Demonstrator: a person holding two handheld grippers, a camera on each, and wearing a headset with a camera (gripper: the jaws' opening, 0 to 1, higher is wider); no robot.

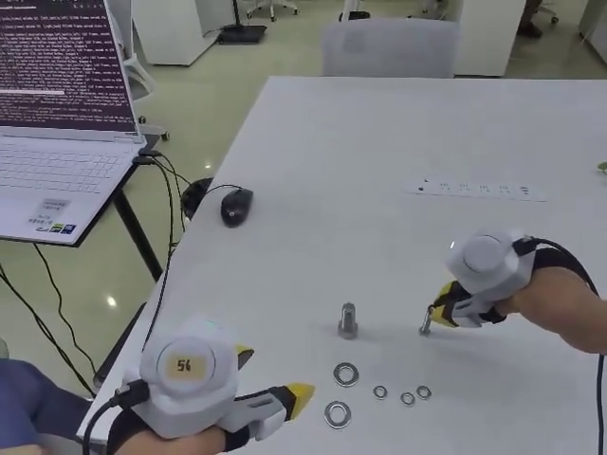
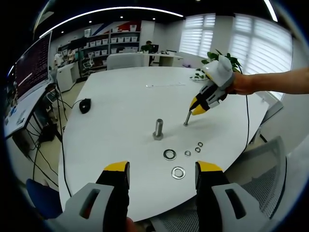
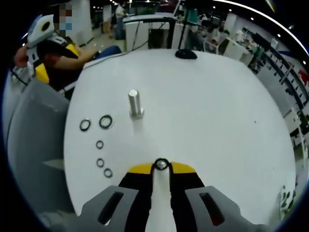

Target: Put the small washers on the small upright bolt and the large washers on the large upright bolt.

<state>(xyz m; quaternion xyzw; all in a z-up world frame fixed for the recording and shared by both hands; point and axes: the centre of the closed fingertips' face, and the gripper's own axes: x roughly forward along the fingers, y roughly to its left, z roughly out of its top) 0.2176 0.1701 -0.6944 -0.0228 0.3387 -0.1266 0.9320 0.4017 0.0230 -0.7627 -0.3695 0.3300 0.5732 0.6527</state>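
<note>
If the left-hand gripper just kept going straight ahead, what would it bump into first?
Probably the nearer large washer, lying flat just ahead of the left gripper, between its open jaws. Its height above the table is unclear, so it might pass over.

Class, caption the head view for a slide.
Right gripper grips small upright steel bolt; five silver washers lie near large steel bolt.

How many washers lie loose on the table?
5. Two large washers lie before the large bolt; three small washers sit right of them. None looks hidden.
</note>
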